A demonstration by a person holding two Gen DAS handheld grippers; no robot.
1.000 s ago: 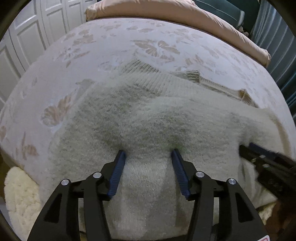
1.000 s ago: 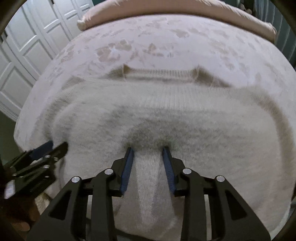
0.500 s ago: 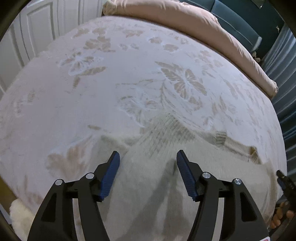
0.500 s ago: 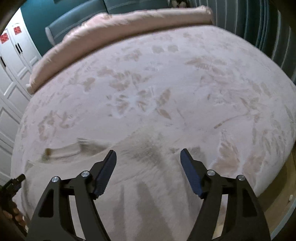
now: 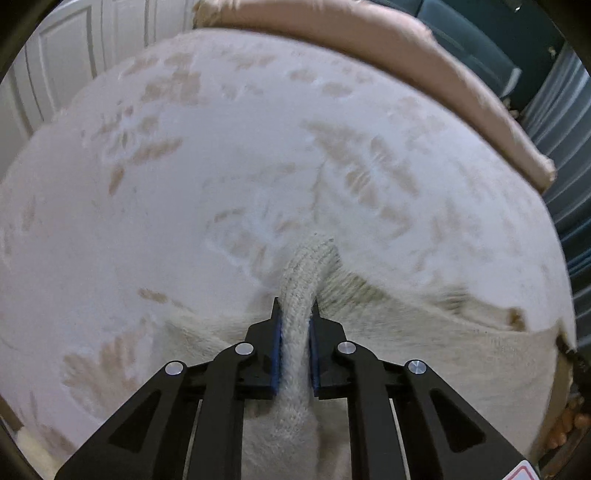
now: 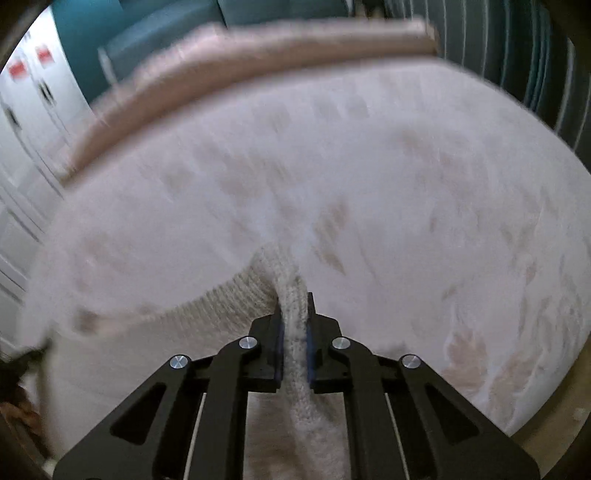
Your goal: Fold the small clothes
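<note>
Cream knit sweater (image 5: pixel 424 354) lies spread on the near part of a bed, over a pale bedspread (image 5: pixel 221 177) with a tan leaf pattern. Its ribbed hem runs across the fabric as the far edge of the garment, and each gripper has hold of 1 end of that edge.

In the left wrist view, the left gripper (image 5: pixel 294 314) has just been closing, and its jaws now stand narrow, pressed on a bunched ridge of ribbed knit that rises between the blue pads (image 5: pixel 276 354) and pokes out past their tips. To its right the hem stretches away toward the right edge of the view.

In the right wrist view, which is blurred, the right gripper (image 6: pixel 293 314) has likewise just been closing and now pinches a similar ridge of the sweater (image 6: pixel 221 306), with the ribbed hem leading off to its left.

A pinkish folded blanket (image 5: pixel 424 62) lies along the far side of the bed. White panelled doors (image 5: pixel 66 62) stand at the left, and a teal headboard (image 6: pixel 155 33) and grey curtains (image 6: pixel 517 55) lie beyond.
</note>
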